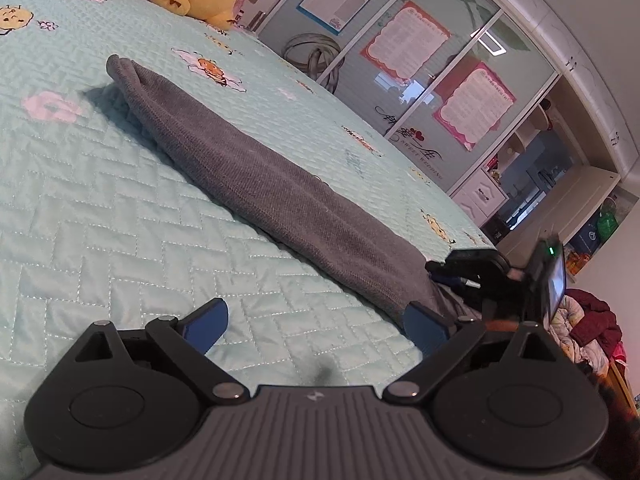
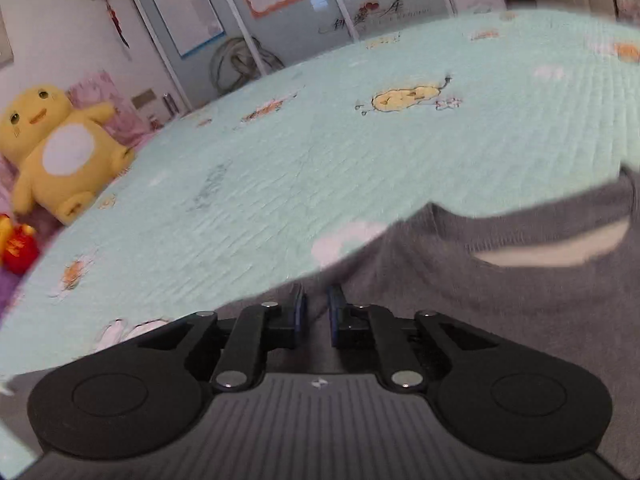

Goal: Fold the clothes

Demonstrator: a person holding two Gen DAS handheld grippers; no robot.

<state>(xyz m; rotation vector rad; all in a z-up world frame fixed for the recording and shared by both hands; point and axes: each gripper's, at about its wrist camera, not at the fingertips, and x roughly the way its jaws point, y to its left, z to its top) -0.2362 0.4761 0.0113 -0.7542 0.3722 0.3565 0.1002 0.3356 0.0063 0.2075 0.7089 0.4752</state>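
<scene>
1. A grey knitted garment (image 1: 256, 176), folded into a long narrow strip, lies on the mint-green quilted bed (image 1: 100, 208), reaching toward its near edge.
2. The left claw (image 1: 316, 326) gapes wide, empty, beside the strip's near end.
3. The right claw (image 2: 317, 312), over the garment, shows a narrow gap between its pads; whether it pinches cloth cannot be told.

A home bedroom. A bed (image 1: 100, 200) fills most of both views, covered by a pale mint quilted bedspread (image 2: 360, 160) stitched in herringbone and printed with cartoon chicks and bees. A yellow plush duck (image 2: 56, 152) and a red soft toy (image 2: 18, 248) sit at its head end. Beside the bed stands a wardrobe with sliding glass doors (image 1: 432, 60), with printed sheets with pink and orange borders (image 1: 408, 40) and a wedding-style decal stuck on them. A heap of clothes (image 1: 588, 328) lies off the bed's edge, and open shelves (image 1: 560, 184) hold household clutter.
</scene>
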